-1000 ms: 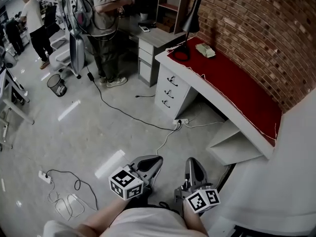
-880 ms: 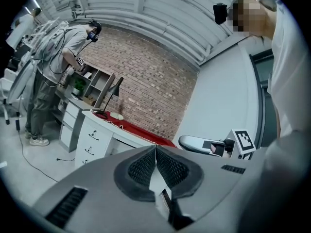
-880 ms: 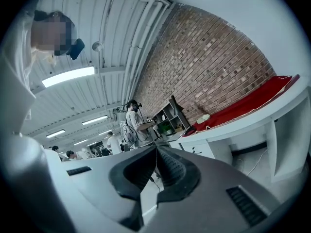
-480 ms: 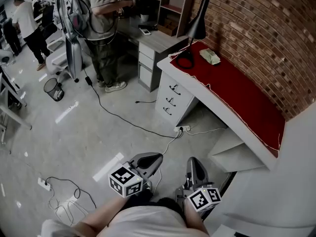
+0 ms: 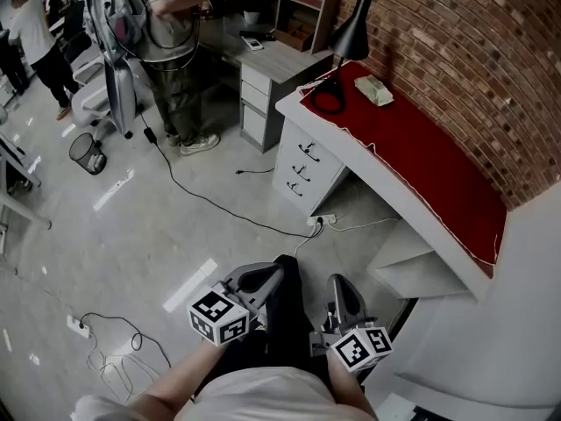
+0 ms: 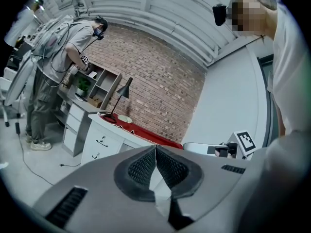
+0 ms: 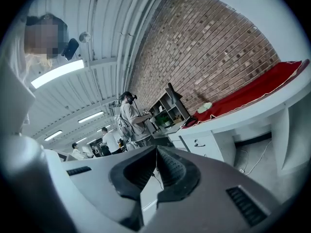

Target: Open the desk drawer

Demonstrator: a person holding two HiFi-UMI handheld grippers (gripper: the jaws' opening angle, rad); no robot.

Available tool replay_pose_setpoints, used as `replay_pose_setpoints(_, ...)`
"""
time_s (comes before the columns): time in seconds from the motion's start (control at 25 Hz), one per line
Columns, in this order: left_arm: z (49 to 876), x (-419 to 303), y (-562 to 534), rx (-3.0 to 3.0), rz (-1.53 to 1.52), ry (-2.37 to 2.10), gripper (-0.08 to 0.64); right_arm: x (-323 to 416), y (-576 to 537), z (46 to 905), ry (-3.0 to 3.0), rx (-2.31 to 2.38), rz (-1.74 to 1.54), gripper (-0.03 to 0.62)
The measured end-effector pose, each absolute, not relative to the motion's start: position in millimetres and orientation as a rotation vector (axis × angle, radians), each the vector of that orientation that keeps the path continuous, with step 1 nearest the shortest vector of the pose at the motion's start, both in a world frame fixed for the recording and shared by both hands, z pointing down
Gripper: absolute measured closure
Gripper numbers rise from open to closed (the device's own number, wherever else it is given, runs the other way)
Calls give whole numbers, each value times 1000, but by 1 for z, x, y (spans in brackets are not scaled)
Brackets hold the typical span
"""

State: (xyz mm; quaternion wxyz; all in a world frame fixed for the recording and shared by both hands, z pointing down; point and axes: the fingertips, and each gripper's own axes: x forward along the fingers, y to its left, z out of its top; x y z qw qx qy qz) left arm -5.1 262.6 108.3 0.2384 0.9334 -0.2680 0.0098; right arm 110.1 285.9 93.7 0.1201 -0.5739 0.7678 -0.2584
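Note:
The white desk with a red cloth stands against the brick wall, far ahead of me. Its white drawer unit has three drawers with dark handles, all closed, also seen in the left gripper view and the right gripper view. My left gripper is shut and empty low in the head view, well short of the drawers. Beside it, my right gripper is also shut with nothing in it. Both point level toward the desk; their jaws meet in the gripper views.
A black lamp and a small pale box sit on the desk. A power strip and cables lie on the floor before the drawers. A person stands by a grey desk. A wastebasket is left; a white wall is right.
Both grippers have travelled forward with me toward the desk, still shut. A dark trouser leg has come into view between them.

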Motion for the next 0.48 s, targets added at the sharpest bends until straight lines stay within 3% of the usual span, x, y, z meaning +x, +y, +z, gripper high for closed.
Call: replay_pose_setpoints(0.48, 120, -11, 181, 2517, 24, -822, 549, 100, 189, 104, 2310, -1614, -742, 575)
